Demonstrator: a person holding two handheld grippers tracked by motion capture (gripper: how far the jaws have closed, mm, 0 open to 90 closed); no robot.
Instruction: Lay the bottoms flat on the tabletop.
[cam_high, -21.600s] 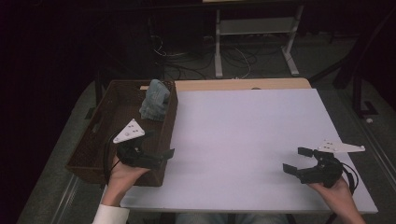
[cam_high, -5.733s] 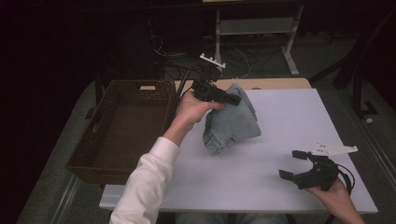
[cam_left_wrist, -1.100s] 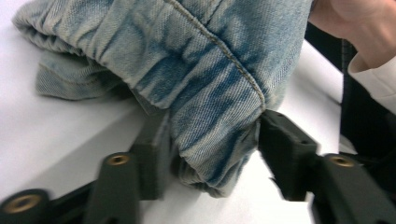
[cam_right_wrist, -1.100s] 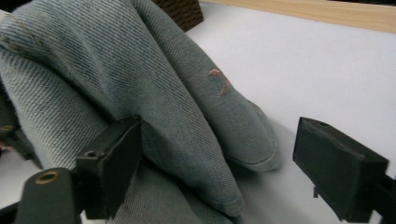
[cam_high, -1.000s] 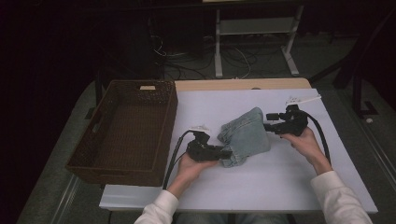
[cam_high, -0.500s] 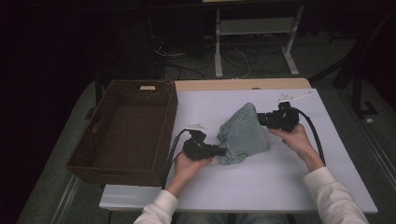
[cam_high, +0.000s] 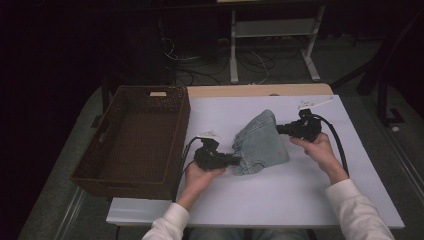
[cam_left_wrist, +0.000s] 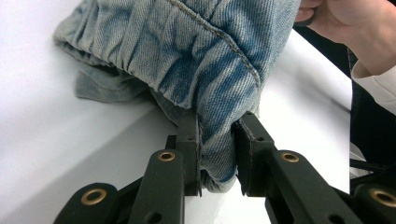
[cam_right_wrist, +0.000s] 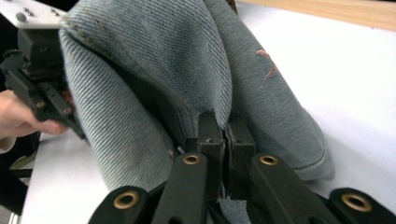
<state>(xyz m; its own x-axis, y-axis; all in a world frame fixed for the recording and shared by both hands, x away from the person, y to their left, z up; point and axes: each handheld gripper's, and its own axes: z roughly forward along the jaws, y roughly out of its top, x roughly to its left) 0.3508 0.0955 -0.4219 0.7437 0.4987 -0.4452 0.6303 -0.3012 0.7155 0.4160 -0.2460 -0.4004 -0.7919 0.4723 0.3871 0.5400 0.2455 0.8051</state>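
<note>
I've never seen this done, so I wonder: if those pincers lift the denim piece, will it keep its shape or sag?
Probably sag: the denim garment already lies crumpled and bunches between the left gripper jaws. Its coarse weave likely resists slipping.

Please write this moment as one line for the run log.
left gripper: shut on denim garment | right gripper: jaws just closed, shut on garment | garment: on white table | basket: empty
</note>
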